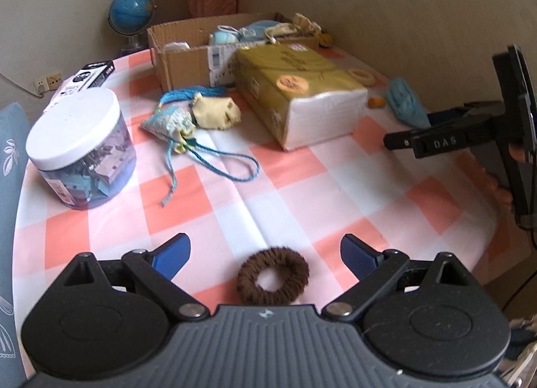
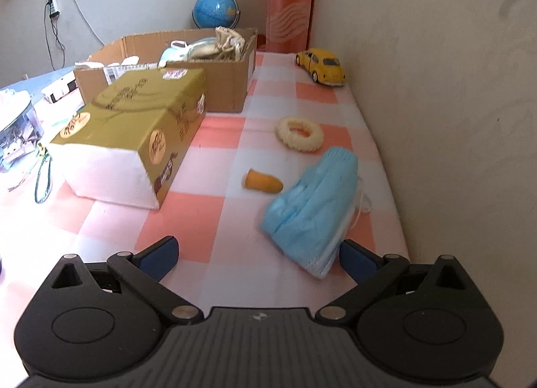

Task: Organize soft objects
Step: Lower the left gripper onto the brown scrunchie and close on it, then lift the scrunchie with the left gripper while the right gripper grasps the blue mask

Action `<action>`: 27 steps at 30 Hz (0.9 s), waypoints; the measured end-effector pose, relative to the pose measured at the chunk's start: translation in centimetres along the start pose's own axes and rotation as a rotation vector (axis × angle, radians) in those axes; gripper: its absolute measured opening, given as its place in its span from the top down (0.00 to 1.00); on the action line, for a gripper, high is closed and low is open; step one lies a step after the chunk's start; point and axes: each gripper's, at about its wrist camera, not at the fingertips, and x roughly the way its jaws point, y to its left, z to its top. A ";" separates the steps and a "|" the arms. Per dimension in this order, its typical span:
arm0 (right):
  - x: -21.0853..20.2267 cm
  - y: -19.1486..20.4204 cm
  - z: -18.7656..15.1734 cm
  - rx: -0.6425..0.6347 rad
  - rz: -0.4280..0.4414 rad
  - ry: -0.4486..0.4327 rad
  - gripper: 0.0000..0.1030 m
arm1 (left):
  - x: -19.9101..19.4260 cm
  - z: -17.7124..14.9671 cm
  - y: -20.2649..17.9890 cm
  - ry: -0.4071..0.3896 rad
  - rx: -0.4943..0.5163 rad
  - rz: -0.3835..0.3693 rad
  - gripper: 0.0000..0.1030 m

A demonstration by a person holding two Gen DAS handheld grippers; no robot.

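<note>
My left gripper [image 1: 265, 255] is open, its blue pads either side of a brown fuzzy hair tie [image 1: 273, 275] lying flat on the checked cloth just below them. Farther off lie a teal drawstring pouch [image 1: 169, 124] and a cream pouch [image 1: 216, 111]. My right gripper [image 2: 256, 255] is open too, low over the cloth, with a stack of blue face masks [image 2: 313, 205] reaching its right pad. Beyond the masks sit a small orange cone [image 2: 263, 181] and a cream scrunchie [image 2: 299, 134]. The cardboard box [image 2: 228, 86] at the back holds several soft items.
A large olive tissue pack [image 1: 295, 93] lies mid-table in front of the box. A white-lidded jar [image 1: 80, 150] stands at the left, a black-and-white carton [image 1: 85, 81] behind it. A yellow toy car [image 2: 320, 66] and a globe [image 2: 216, 10] sit near the back wall. The wall runs close on the right.
</note>
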 end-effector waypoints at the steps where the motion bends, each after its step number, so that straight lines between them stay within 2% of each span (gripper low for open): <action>1: 0.0 0.0 -0.1 0.009 0.001 -0.004 0.00 | 0.1 -0.3 -0.1 0.006 0.004 0.003 0.07; 7: 0.0 0.0 -0.1 0.019 -0.008 -0.006 0.00 | 0.5 -1.6 -0.5 0.028 0.016 0.020 0.12; 9: 0.0 0.0 -0.2 0.027 -0.015 -0.010 0.00 | 0.2 -1.8 -0.6 0.019 0.009 0.029 0.18; 14: -0.2 -0.1 -0.5 0.032 -0.020 -0.026 0.00 | -0.8 -2.2 -1.3 0.019 0.004 0.061 0.41; 16: -0.2 0.0 -0.5 0.034 -0.023 -0.029 0.00 | -1.0 -2.2 -1.6 0.020 0.000 0.061 0.48; 21: -0.4 0.0 -0.7 0.036 -0.023 -0.034 0.00 | -0.4 -1.7 -2.0 0.003 0.017 0.064 0.54; 27: -0.5 0.0 -0.8 0.036 -0.023 -0.036 0.00 | 0.7 -0.5 -1.6 -0.014 0.008 0.069 0.54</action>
